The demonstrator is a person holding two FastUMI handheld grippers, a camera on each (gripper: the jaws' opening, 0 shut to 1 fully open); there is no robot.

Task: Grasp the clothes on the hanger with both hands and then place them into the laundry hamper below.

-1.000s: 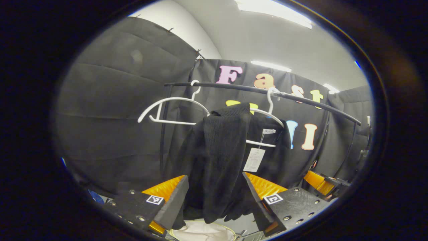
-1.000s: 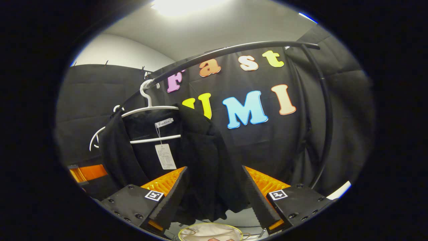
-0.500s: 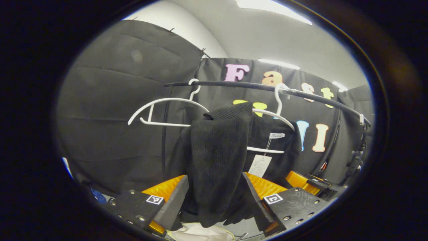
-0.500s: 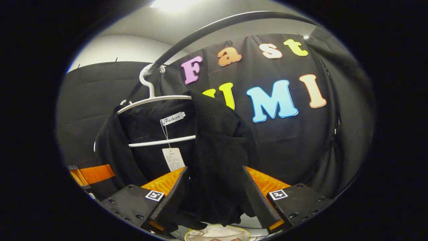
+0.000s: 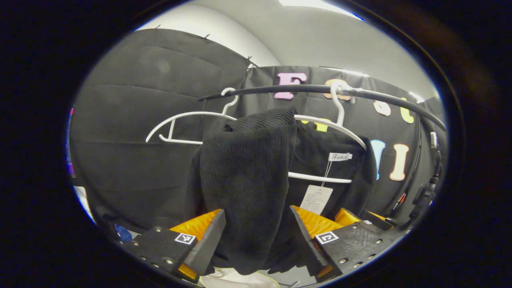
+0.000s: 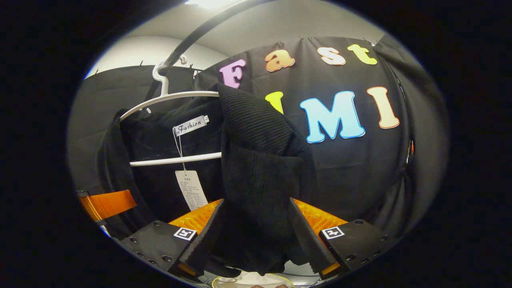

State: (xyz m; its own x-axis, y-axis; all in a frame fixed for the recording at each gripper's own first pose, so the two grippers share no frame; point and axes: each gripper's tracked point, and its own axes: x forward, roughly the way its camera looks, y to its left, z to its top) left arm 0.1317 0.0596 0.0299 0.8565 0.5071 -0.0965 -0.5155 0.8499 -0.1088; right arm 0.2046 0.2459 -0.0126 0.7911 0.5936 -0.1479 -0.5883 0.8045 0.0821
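Note:
A black knit garment [image 5: 248, 172] hangs on a white hanger [image 5: 332, 124] from a black rail [image 5: 280, 89], with a paper tag [image 5: 317, 199] dangling from its collar. My left gripper [image 5: 258, 216] is open, and one shoulder and sleeve of the garment hang between its spread fingers. In the right gripper view the garment's other shoulder [image 6: 260, 160] droops between the fingers of my open right gripper [image 6: 256, 206]. Below both grippers peeks the rim of the white laundry hamper [image 5: 236, 280] [image 6: 256, 279]. The right gripper [image 5: 352, 216] also shows in the left gripper view, low on the garment's far side.
A bare white hanger [image 5: 184, 128] hangs on the rail to the left of the garment. The rail [image 6: 192, 36] arches overhead and its upright [image 5: 434, 160] runs down on the right. Black cloth walls close in behind and on both sides.
Both grippers have moved up and in toward the garment, which now looms larger with more cloth between each pair of fingers. The fingers' spread is unchanged.

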